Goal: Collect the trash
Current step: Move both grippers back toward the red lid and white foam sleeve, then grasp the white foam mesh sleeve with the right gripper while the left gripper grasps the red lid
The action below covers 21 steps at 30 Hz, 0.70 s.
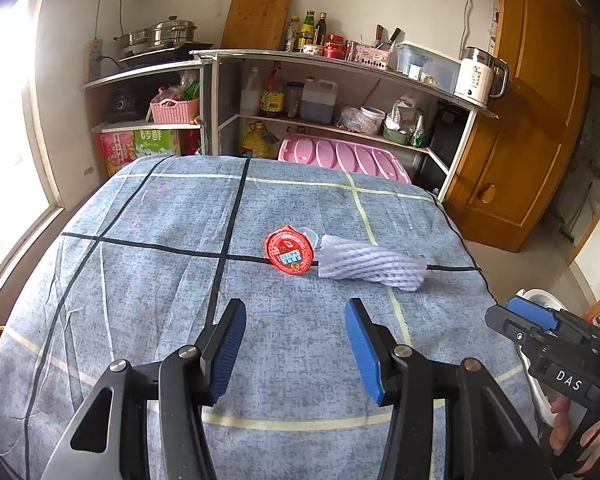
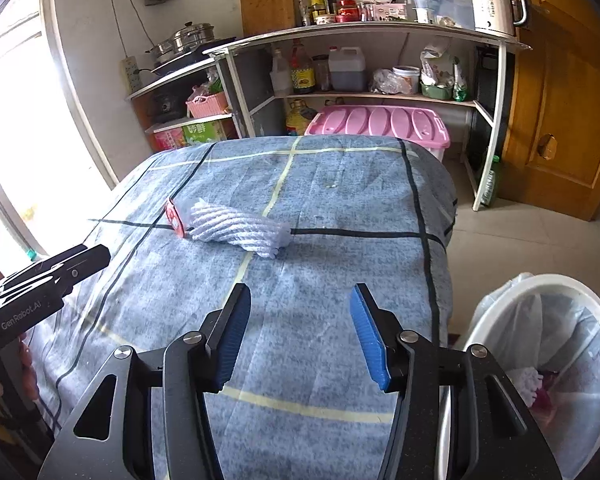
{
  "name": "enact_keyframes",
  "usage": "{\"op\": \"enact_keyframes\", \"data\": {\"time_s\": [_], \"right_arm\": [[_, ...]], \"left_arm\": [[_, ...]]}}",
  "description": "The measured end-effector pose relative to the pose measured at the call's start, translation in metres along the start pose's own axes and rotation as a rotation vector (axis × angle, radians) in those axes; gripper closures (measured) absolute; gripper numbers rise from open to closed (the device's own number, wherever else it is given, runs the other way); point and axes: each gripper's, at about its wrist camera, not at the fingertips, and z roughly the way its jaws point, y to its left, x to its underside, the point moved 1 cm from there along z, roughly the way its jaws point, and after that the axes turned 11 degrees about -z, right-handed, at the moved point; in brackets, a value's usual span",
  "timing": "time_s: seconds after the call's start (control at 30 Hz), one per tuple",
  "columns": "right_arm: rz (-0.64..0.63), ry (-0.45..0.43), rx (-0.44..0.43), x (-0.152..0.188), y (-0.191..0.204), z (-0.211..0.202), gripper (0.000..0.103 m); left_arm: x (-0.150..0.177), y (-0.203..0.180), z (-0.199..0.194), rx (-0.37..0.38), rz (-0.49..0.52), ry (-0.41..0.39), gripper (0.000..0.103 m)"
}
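2 pieces of trash lie side by side, touching, near the middle of the blue checked tablecloth (image 1: pixel 160 216): 1 red round lid (image 1: pixel 289 251) and 1 white foam net sleeve (image 1: pixel 370 265). 1 white lined bin (image 2: pixel 548 344) stands beside the table's right edge, holding some rubbish. The left gripper (image 1: pixel 296 346) and right gripper (image 2: pixel 300 336) hover above the cloth, fingers apart, nothing between them.

A table covered with a blue-grey mottled cloth (image 1: pixel 172 240) crossed by black and pale yellow lines carries a round red plastic lid with a printed label (image 1: pixel 289 251) and, touching it, a white foam fruit net sleeve (image 1: pixel 370 264) lying on its side.
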Motion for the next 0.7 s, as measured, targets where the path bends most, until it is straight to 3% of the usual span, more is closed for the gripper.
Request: {"op": "enact_keyframes", "data": {"time_s": [0.07,0.4,0.7], "right_arm": [[-0.027,0.002,-0.018,-0.006,0.004,0.009,0.046],[-0.109,-0.003,-0.098,-0.031,0.018,0.051,0.045],[-0.171,-0.020,-0.080,-0.046,0.021,0.075,0.044]], "left_arm": [[-0.005,0.001,0.006,0.000,0.003,0.002,0.047],[-0.025,0.005,0.042,0.010,0.008,0.037,0.046],[-0.038,0.010,0.067,0.002,0.017,0.057,0.046]]}}
